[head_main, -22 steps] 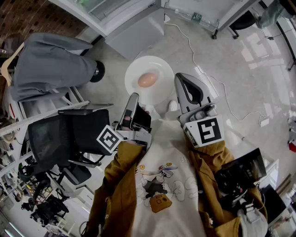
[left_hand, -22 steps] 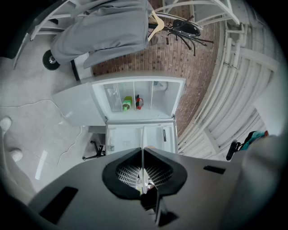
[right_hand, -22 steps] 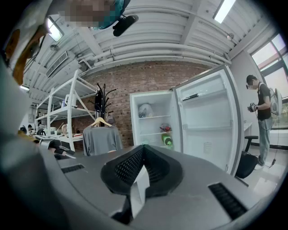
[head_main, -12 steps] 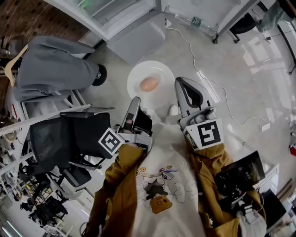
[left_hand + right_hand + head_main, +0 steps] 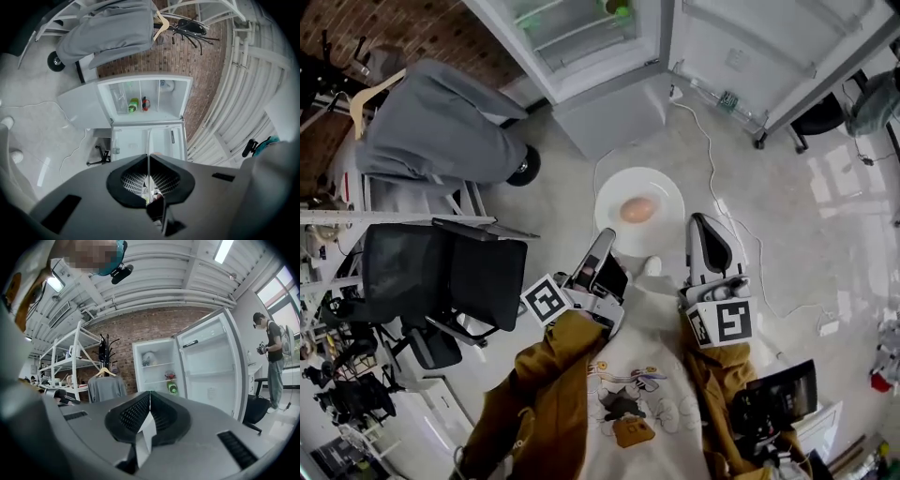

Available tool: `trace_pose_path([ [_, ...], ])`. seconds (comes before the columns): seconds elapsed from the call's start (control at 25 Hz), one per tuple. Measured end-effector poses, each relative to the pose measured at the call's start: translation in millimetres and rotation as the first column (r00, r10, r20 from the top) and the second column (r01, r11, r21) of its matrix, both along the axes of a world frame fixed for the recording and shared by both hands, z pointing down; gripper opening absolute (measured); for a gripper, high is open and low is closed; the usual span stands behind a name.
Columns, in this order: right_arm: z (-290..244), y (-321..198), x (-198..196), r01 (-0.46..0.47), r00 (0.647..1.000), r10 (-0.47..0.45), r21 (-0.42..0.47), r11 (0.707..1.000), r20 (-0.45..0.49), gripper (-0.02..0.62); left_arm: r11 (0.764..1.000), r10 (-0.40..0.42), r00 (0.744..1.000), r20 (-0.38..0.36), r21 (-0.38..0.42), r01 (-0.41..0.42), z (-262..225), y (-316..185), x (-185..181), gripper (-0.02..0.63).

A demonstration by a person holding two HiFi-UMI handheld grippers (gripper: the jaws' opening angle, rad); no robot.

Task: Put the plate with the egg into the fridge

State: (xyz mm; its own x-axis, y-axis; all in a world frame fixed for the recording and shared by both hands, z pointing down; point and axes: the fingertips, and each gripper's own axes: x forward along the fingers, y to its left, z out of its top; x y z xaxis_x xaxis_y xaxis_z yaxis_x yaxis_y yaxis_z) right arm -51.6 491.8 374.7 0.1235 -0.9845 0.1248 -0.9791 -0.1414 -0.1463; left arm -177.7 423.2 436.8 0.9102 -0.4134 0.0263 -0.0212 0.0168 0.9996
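A white plate [image 5: 661, 192] carrying a pale brown egg [image 5: 637, 208] hangs level over the floor, in front of the open fridge [image 5: 581, 37]. My left gripper [image 5: 606, 246] is shut on the plate's near left rim. My right gripper [image 5: 703, 225] is shut on its near right rim. In the left gripper view the jaws [image 5: 148, 157] pinch a thin white edge of the plate [image 5: 148, 140]. A white sliver of the plate [image 5: 147, 427] sits between the closed jaws [image 5: 150, 393] in the right gripper view. The fridge [image 5: 159, 366] stands ahead with its door [image 5: 211, 366] swung wide and several items on its shelves.
A grey jacket [image 5: 441, 131] hangs on a rack to the left, with a black office chair [image 5: 441, 272] below it. A white cable [image 5: 712, 159] runs across the floor near the fridge door [image 5: 769, 56]. A person [image 5: 274, 357] stands to the right of the fridge.
The plate and both grippers have moved forward toward the fridge, whose open compartment and door now show far more in the head view. Both grips are unchanged.
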Motion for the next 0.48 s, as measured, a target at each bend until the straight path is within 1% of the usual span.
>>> trace_pose_path([
  [0.16, 6, 16, 7, -0.004, 1.0, 0.004, 0.008, 1.0, 0.004, 0.006, 1.0, -0.018, 1.0, 0.0, -0.007, 0.018, 6, 10, 1, 0.02],
  [0.32, 13, 19, 21, 0.002, 1.0, -0.002, 0.014, 1.0, 0.031, 0.005, 0.999, -0.048, 0.999, 0.0, -0.018, 0.048, 12, 13, 9, 0.02],
  [0.48, 11, 17, 28, 0.022, 1.0, -0.023, 0.016, 1.0, 0.019, 0.006, 0.998, -0.059, 0.998, -0.011, -0.013, 0.059, 10, 14, 17, 0.02],
])
